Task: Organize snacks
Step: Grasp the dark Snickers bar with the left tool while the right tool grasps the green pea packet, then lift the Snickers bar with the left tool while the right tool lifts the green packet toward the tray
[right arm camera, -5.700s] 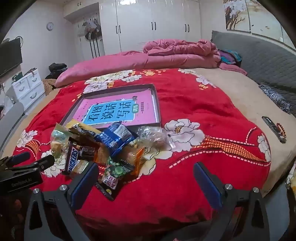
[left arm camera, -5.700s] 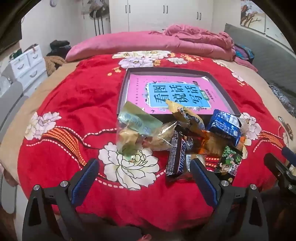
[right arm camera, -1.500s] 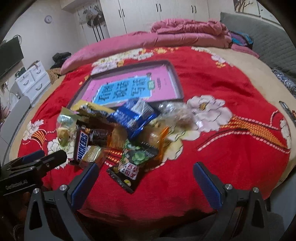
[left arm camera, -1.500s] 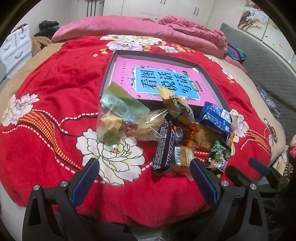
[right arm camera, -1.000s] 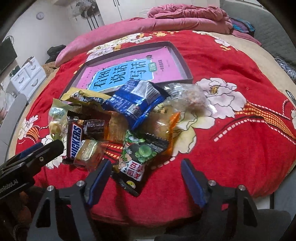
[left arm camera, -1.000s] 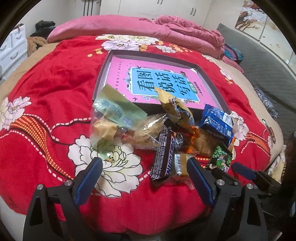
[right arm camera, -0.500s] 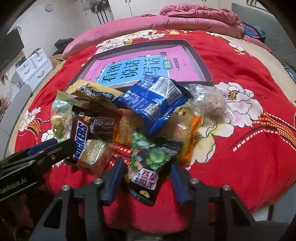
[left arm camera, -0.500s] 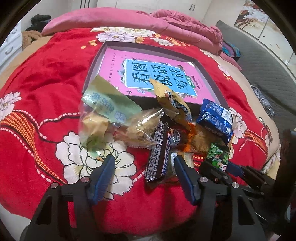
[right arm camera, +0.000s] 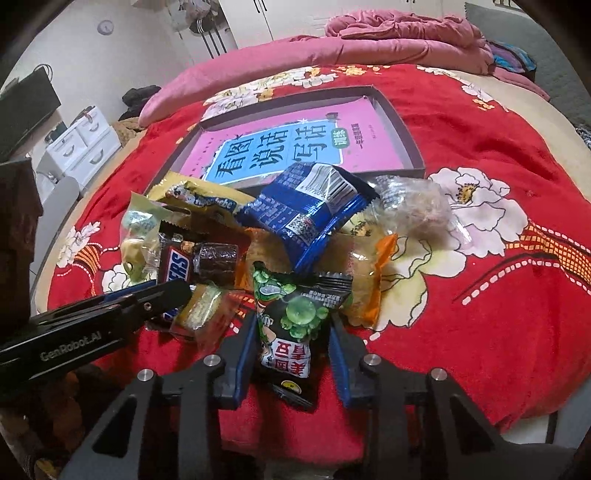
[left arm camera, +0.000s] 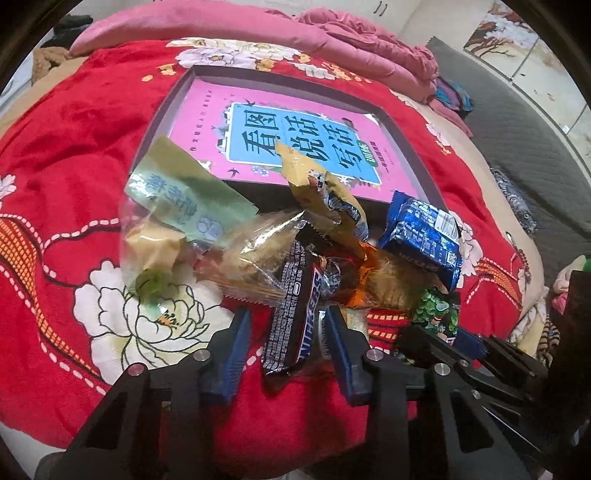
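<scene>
- Bedroom scene: snack pile sits on a red floral bedspread (left arm camera: 74, 177), near the bed's front edge.
- left gripper (left arm camera: 288, 343): jaws closing around the lower end of the Snickers bar (left arm camera: 295, 317). Right pad looks against the wrapper edge, left pad shows a gap, so no firm grip visible.
- right gripper (right arm camera: 291, 350): jaws closing, nearly there, both blue pads hard up against the sides of the green pea packet (right arm camera: 295, 325). Looks pinched.
- Just beyond left gripper: clear cake wrapper (left arm camera: 251, 254), and a green-labelled bag (left arm camera: 173, 221) further left.
- Ahead of both grippers: yellow wafer packet (left arm camera: 325, 199) standing tilted, blue biscuit packet (right arm camera: 306, 210) on top of the pile, orange-edged pastry pack (right arm camera: 369, 280) under it.
- Right of right gripper, further out: clear bag of pale snack (right arm camera: 413, 206) on the white flower print.
- Behind the pile: dark shallow tray (right arm camera: 402, 129) holding a pink book (right arm camera: 266, 147) with a blue title panel.
- Far back: pink quilt (right arm camera: 369, 40), white wardrobe (right arm camera: 295, 14), white drawers (right arm camera: 85, 144) at left.
</scene>
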`<state>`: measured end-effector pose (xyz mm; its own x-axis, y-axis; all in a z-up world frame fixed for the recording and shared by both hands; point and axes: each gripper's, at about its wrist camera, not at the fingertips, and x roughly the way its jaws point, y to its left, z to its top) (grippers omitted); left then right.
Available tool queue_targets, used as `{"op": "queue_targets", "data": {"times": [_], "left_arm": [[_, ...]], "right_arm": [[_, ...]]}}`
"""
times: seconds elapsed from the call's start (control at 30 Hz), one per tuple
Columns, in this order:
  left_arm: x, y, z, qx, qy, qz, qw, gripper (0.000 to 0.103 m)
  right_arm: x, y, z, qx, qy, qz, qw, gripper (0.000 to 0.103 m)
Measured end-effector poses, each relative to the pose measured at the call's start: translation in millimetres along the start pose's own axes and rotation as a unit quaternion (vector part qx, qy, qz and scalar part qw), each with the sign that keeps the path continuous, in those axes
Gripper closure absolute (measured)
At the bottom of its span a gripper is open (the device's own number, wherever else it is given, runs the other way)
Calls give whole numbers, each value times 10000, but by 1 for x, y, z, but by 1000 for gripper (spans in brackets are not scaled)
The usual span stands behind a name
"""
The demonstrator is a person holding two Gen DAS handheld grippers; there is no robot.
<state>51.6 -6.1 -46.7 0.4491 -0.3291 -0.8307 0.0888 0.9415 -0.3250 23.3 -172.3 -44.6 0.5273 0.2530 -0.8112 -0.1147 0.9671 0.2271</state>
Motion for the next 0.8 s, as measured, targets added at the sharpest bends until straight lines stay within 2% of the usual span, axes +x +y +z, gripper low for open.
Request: {"op": "queue_targets", "data": {"times": [0.07, 0.17, 0.3, 0.8], "left_arm": [[2, 2, 2, -54, 29, -113, 9999, 63], [5, 5, 5, -130, 73, -274, 9995, 74], [5, 8, 6, -221, 108, -470, 9986, 83], [-12, 8, 1, -91, -35, -494, 9987, 85]], "right_arm": [[-3, 1, 1, -43, -51, -11, 10000, 67], [-7, 4, 1, -97, -116, -11, 9999, 67], [-11, 3, 1, -92, -143, 41, 9998, 67], [-19, -31, -4, 540, -104, -128, 9984, 67]]}}
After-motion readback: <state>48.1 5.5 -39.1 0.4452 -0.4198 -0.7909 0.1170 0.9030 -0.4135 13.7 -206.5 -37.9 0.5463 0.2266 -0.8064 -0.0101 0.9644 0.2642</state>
